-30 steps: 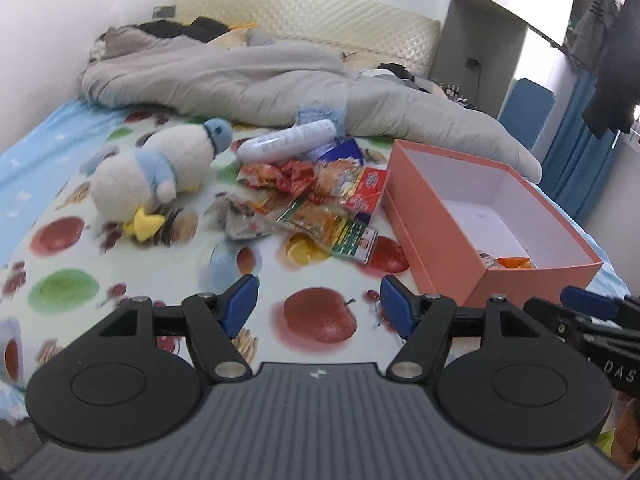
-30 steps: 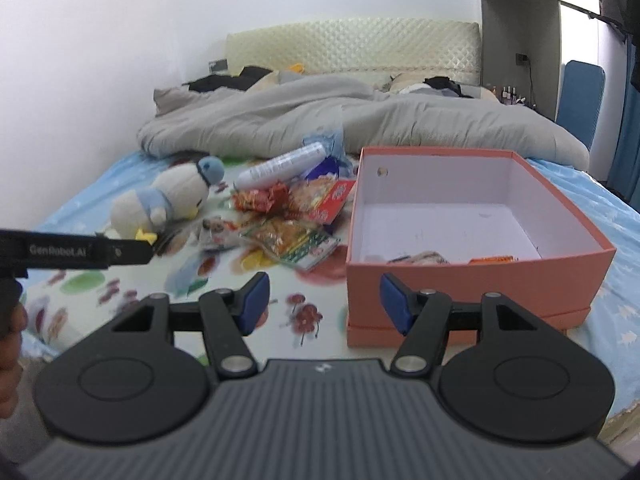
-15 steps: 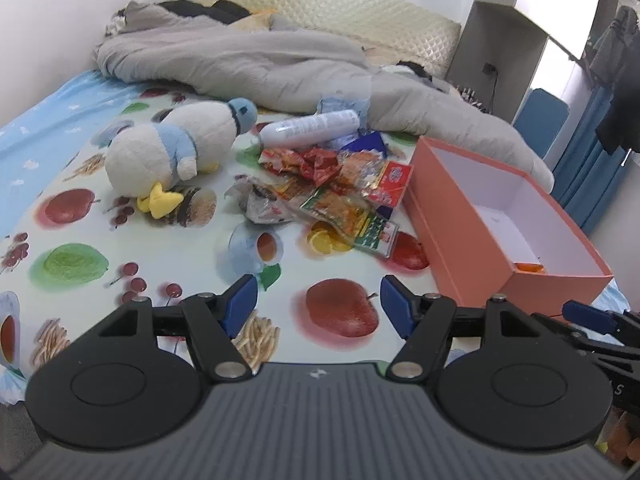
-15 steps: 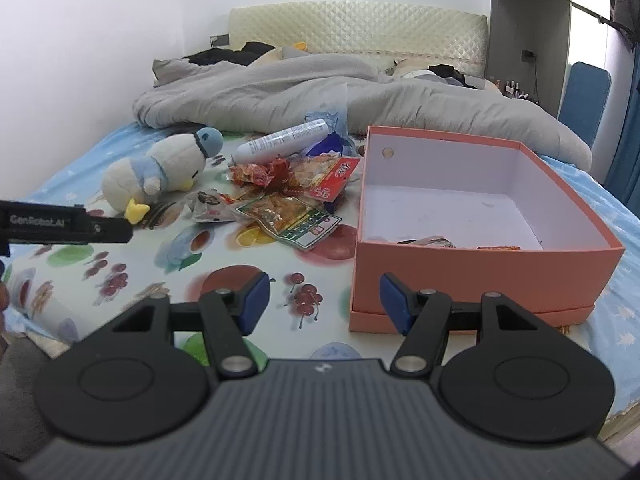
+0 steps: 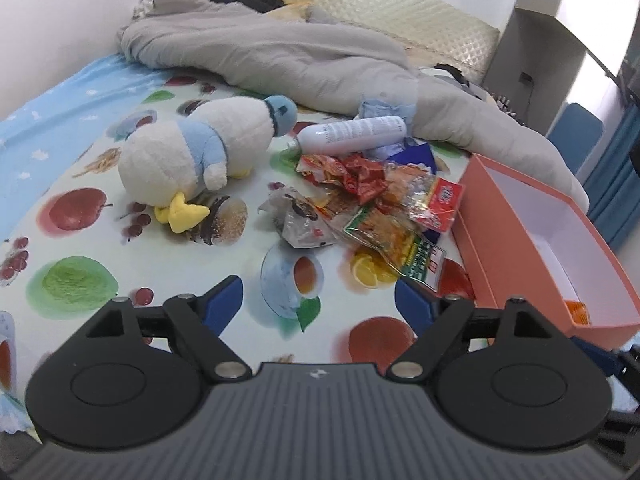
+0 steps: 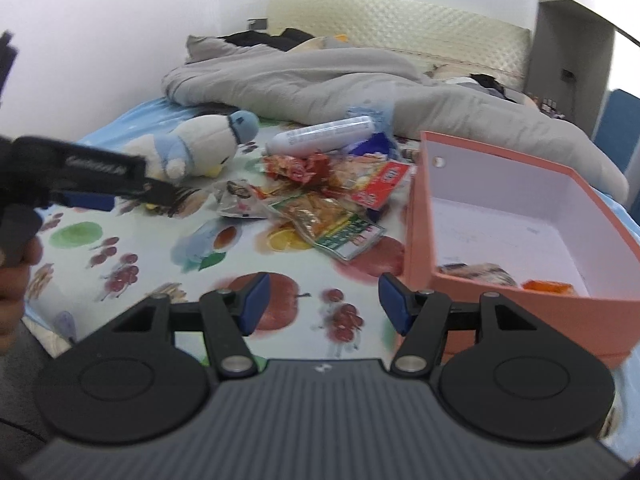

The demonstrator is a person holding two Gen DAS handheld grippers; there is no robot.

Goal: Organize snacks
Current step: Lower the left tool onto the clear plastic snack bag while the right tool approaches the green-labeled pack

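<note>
Bed (image 5: 80, 248) under a fruit-print sheet. Lying on it: plush penguin (image 5: 200, 160), white bottle (image 5: 352, 134), heap of snack packets (image 5: 380, 208), open orange box (image 5: 532, 248), rumpled grey duvet (image 5: 300, 52) at the far end.

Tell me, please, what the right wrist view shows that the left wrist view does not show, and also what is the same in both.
Only the right wrist view shows the round hole in the orange box's end wall, a wrapped snack inside, and the left gripper from the side. Only the left wrist view shows the plush toy's yellow feet. Both share the orange box, the snack pile, the white bottle and the grey blanket.
</note>
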